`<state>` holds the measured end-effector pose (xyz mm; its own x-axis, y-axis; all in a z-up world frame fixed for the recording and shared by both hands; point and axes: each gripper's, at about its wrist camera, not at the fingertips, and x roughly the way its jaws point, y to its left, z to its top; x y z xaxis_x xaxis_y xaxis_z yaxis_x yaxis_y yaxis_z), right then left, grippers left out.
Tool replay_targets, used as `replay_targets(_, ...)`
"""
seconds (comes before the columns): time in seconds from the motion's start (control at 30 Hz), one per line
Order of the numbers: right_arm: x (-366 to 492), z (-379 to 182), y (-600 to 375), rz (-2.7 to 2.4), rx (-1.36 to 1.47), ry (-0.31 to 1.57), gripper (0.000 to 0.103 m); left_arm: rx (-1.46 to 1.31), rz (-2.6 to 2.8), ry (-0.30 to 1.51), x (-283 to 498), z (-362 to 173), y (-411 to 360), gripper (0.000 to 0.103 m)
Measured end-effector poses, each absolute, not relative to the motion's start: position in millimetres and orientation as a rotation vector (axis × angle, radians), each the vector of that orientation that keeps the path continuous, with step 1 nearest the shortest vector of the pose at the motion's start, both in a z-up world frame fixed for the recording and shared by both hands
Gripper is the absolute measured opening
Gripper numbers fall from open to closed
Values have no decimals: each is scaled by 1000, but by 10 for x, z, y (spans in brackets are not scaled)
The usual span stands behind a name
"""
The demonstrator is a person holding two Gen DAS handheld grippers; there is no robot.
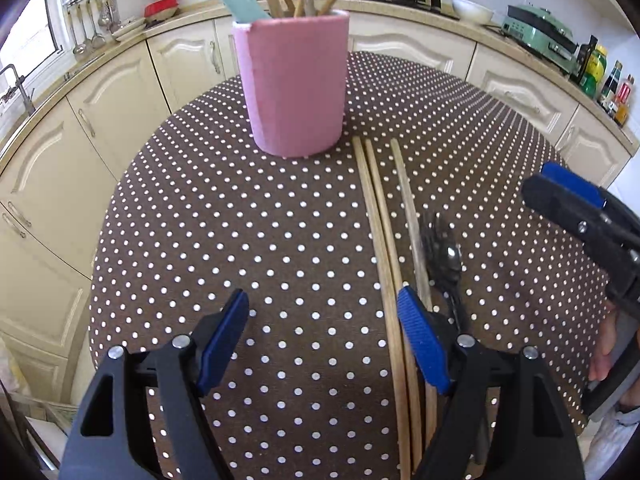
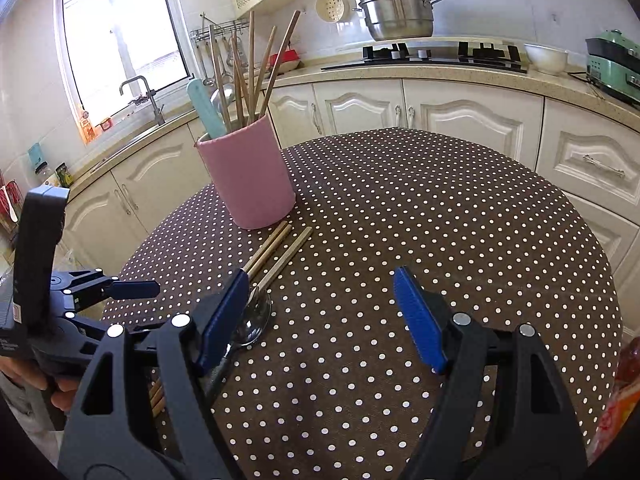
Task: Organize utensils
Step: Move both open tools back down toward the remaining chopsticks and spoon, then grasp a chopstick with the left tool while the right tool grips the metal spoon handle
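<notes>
A pink holder (image 1: 296,88) (image 2: 250,176) stands on the far side of the polka-dot table (image 1: 240,220) (image 2: 440,208), with several chopsticks and a teal handle upright in it. Three wooden chopsticks (image 1: 380,248) (image 2: 280,248) lie on the cloth, running from the holder's foot toward me. A metal spoon (image 1: 450,256) (image 2: 254,320) and a dark fork (image 1: 430,236) lie beside them. My left gripper (image 1: 322,300) (image 2: 132,290) hangs open over the cloth, its right finger above the chopsticks. My right gripper (image 2: 320,280) (image 1: 560,188) is open too, its left finger over the spoon, holding nothing.
Cream kitchen cabinets (image 2: 460,116) curve around the table's far side. On the counter are a hob with a steel pot (image 2: 396,12), a white bowl (image 2: 546,58), a green appliance (image 1: 540,36) and bottles (image 1: 612,84). A sink tap (image 2: 140,92) sits under the window.
</notes>
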<state>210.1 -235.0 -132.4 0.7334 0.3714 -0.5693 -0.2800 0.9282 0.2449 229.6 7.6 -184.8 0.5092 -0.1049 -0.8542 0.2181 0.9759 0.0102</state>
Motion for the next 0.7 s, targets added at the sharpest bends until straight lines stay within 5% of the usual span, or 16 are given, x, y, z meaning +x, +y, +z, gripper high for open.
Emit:
replay_targets(0.47,2238,-1373,-2342,362,152,700,74,192,-124,1018,2646,-1892,-150,74)
replay_targets(0.53,2231,-1374,-2319,367,140,703,74,161,-196,1015,2669,-1871,-189,41)
replay_targets(0.63,2202,-1399,-2234,384,103,734,74,160,-206,1007,2615,-1847,-204,15)
replay_targets(0.7,2176,-1447,-2137,404,68,781,74,118,-200,1014,2580,-1843,-129,6)
